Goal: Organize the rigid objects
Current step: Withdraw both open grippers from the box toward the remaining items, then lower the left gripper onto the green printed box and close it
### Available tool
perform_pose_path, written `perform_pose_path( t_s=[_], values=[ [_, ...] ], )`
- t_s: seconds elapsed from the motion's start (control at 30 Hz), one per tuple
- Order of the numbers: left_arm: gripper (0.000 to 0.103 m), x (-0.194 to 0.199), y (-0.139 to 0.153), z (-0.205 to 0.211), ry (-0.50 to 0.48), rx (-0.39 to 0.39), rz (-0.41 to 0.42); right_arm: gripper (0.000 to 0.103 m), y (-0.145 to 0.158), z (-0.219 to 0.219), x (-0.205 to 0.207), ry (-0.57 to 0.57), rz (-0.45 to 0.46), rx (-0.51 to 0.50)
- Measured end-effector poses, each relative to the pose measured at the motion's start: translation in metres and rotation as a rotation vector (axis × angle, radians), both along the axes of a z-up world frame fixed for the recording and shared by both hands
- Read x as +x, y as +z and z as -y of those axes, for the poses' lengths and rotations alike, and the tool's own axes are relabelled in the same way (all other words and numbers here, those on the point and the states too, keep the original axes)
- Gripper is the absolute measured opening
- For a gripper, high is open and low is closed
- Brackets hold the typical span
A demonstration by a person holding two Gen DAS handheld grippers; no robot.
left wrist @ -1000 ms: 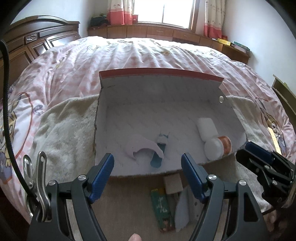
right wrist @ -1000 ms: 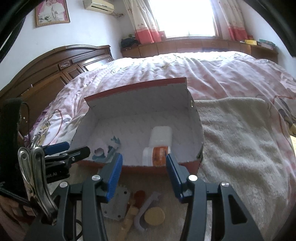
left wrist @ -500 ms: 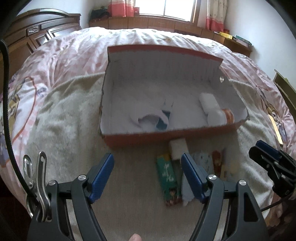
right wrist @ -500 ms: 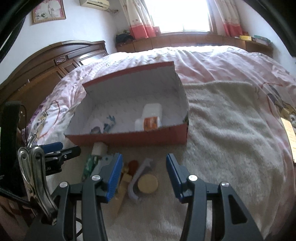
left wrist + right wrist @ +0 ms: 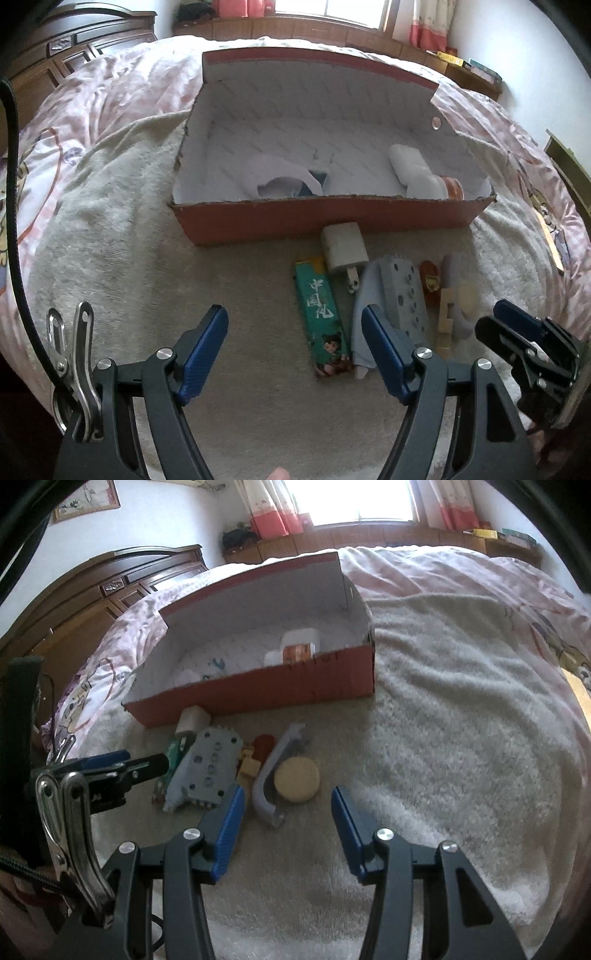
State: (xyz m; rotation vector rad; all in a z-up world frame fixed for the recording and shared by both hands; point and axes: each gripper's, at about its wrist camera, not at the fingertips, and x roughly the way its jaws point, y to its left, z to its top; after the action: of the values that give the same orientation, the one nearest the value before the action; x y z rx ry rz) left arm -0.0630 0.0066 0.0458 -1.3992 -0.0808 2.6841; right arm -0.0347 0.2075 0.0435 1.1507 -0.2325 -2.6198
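Observation:
An open red cardboard box (image 5: 332, 218) (image 5: 258, 690) stands on a beige towel; inside lie a white bottle with an orange label (image 5: 424, 177) (image 5: 295, 651) and torn white paper. In front of the box lie a white charger plug (image 5: 343, 247), a green flat pack (image 5: 321, 310), a grey perforated block (image 5: 402, 291) (image 5: 210, 764), a small red piece (image 5: 264, 746), a grey curved hook (image 5: 269, 775) and a tan round disc (image 5: 297, 775). My left gripper (image 5: 295, 343) is open and empty above the towel, near the green pack. My right gripper (image 5: 288, 827) is open and empty, just short of the disc.
The beige towel (image 5: 461, 720) covers a bed with a pink quilt (image 5: 110, 85). A dark wooden headboard (image 5: 110, 590) stands at the left. A window with pink curtains and a low wooden cabinet run along the far wall.
Both grippers have pulled back from the box and tilted down. The loose objects in front of the box have come into fuller view. Both stay open and empty.

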Motion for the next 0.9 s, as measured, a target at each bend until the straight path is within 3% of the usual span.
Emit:
perform_pose_path(
  t_s=[0.2, 0.3, 0.4, 0.7, 0.77, 0.8, 0.9],
  values=[
    [0.064, -0.005, -0.007, -0.006, 0.016, -0.009, 0.004, 0.052, -0.008, -0.003, 0.0, -0.011, 0.01, -0.012],
    [0.05, -0.007, -0.006, -0.005, 0.025, -0.024, -0.001, 0.052, -0.012, -0.006, -0.001, -0.011, 0.017, -0.026],
    [0.05, -0.008, -0.008, -0.002, 0.026, -0.001, 0.01, 0.052, -0.015, -0.008, -0.001, -0.014, 0.018, -0.029],
    [0.049, -0.01, -0.016, -0.017, 0.01, -0.068, 0.012, 0.052, -0.02, -0.009, -0.002, -0.012, 0.012, -0.037],
    [0.039, -0.007, -0.016, -0.016, 0.008, -0.072, 0.003, 0.052, -0.02, -0.009, -0.002, -0.012, 0.009, -0.037],
    [0.028, -0.005, -0.016, -0.017, -0.002, -0.082, -0.007, 0.052, -0.02, -0.01, -0.002, -0.011, 0.009, -0.037],
    [0.024, -0.001, -0.015, -0.012, -0.009, -0.084, -0.003, 0.052, -0.02, -0.009, -0.001, -0.011, 0.006, -0.037]
  ],
)
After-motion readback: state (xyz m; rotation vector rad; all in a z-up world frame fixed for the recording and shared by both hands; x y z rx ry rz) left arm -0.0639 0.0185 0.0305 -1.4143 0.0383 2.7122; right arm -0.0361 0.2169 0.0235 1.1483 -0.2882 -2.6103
